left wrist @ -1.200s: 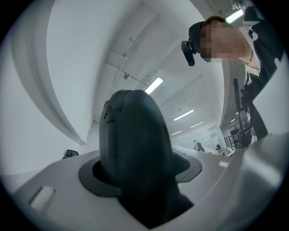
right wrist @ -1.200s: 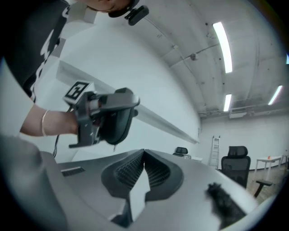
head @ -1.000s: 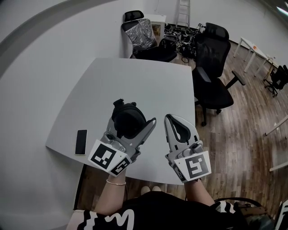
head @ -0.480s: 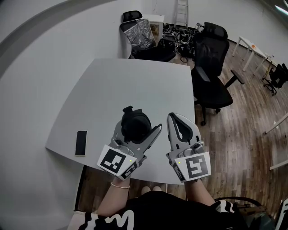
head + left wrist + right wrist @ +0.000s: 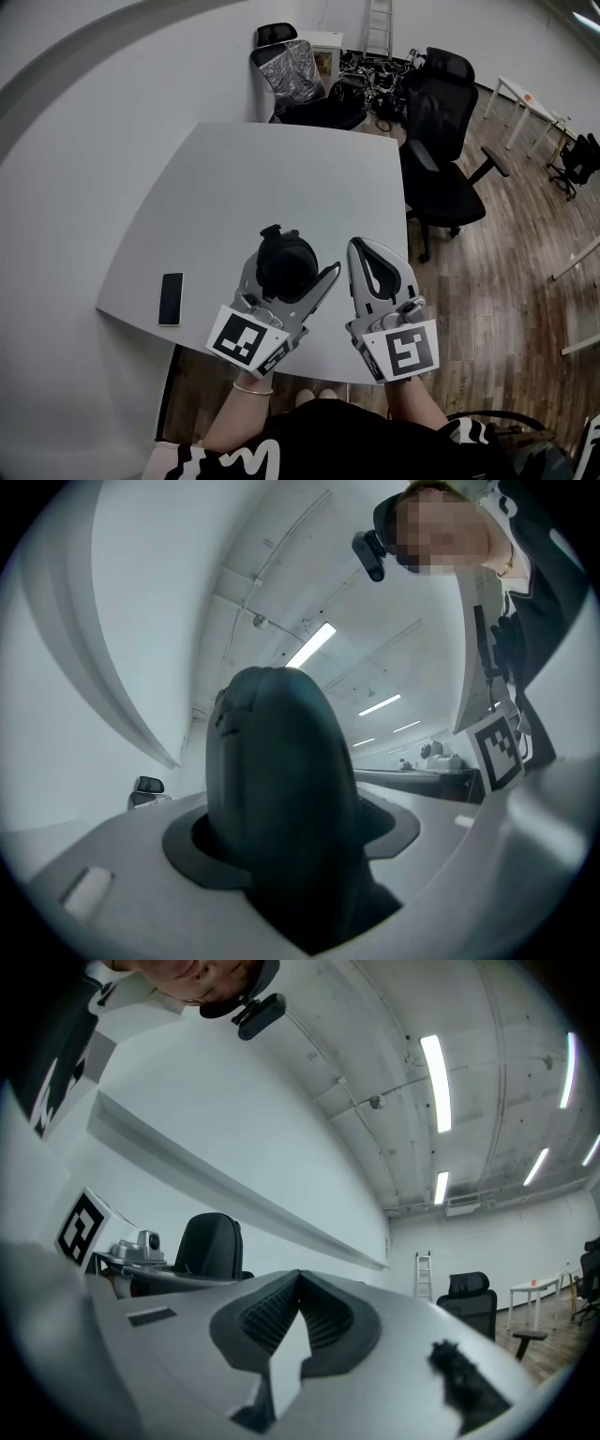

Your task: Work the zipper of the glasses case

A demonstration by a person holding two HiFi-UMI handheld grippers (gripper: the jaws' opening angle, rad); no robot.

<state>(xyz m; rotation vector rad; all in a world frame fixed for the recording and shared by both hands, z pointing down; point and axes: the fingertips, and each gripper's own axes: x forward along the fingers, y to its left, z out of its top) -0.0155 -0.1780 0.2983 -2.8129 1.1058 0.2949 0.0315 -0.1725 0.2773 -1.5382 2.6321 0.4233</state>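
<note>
Over table (image 5: 281, 169) edge, L gripper (image 5: 292, 267) clamps dark glasses case (image 5: 277, 789), zipper not discernible; R gripper (image 5: 366, 253) closed, empty.

There are two grippers, the left gripper (image 5: 292, 257) and the right gripper (image 5: 366, 255), and one black glasses case (image 5: 283, 266). I count one grey table (image 5: 281, 169), one phone (image 5: 170, 297), one ladder (image 5: 380, 28) and one small white table (image 5: 525, 98). The black office chairs (image 5: 441, 131) seem to be three, one of them far right (image 5: 578, 159) and one at the back (image 5: 278, 33)

Black phone (image 5: 170, 298) on grey table (image 5: 281, 178)
</note>
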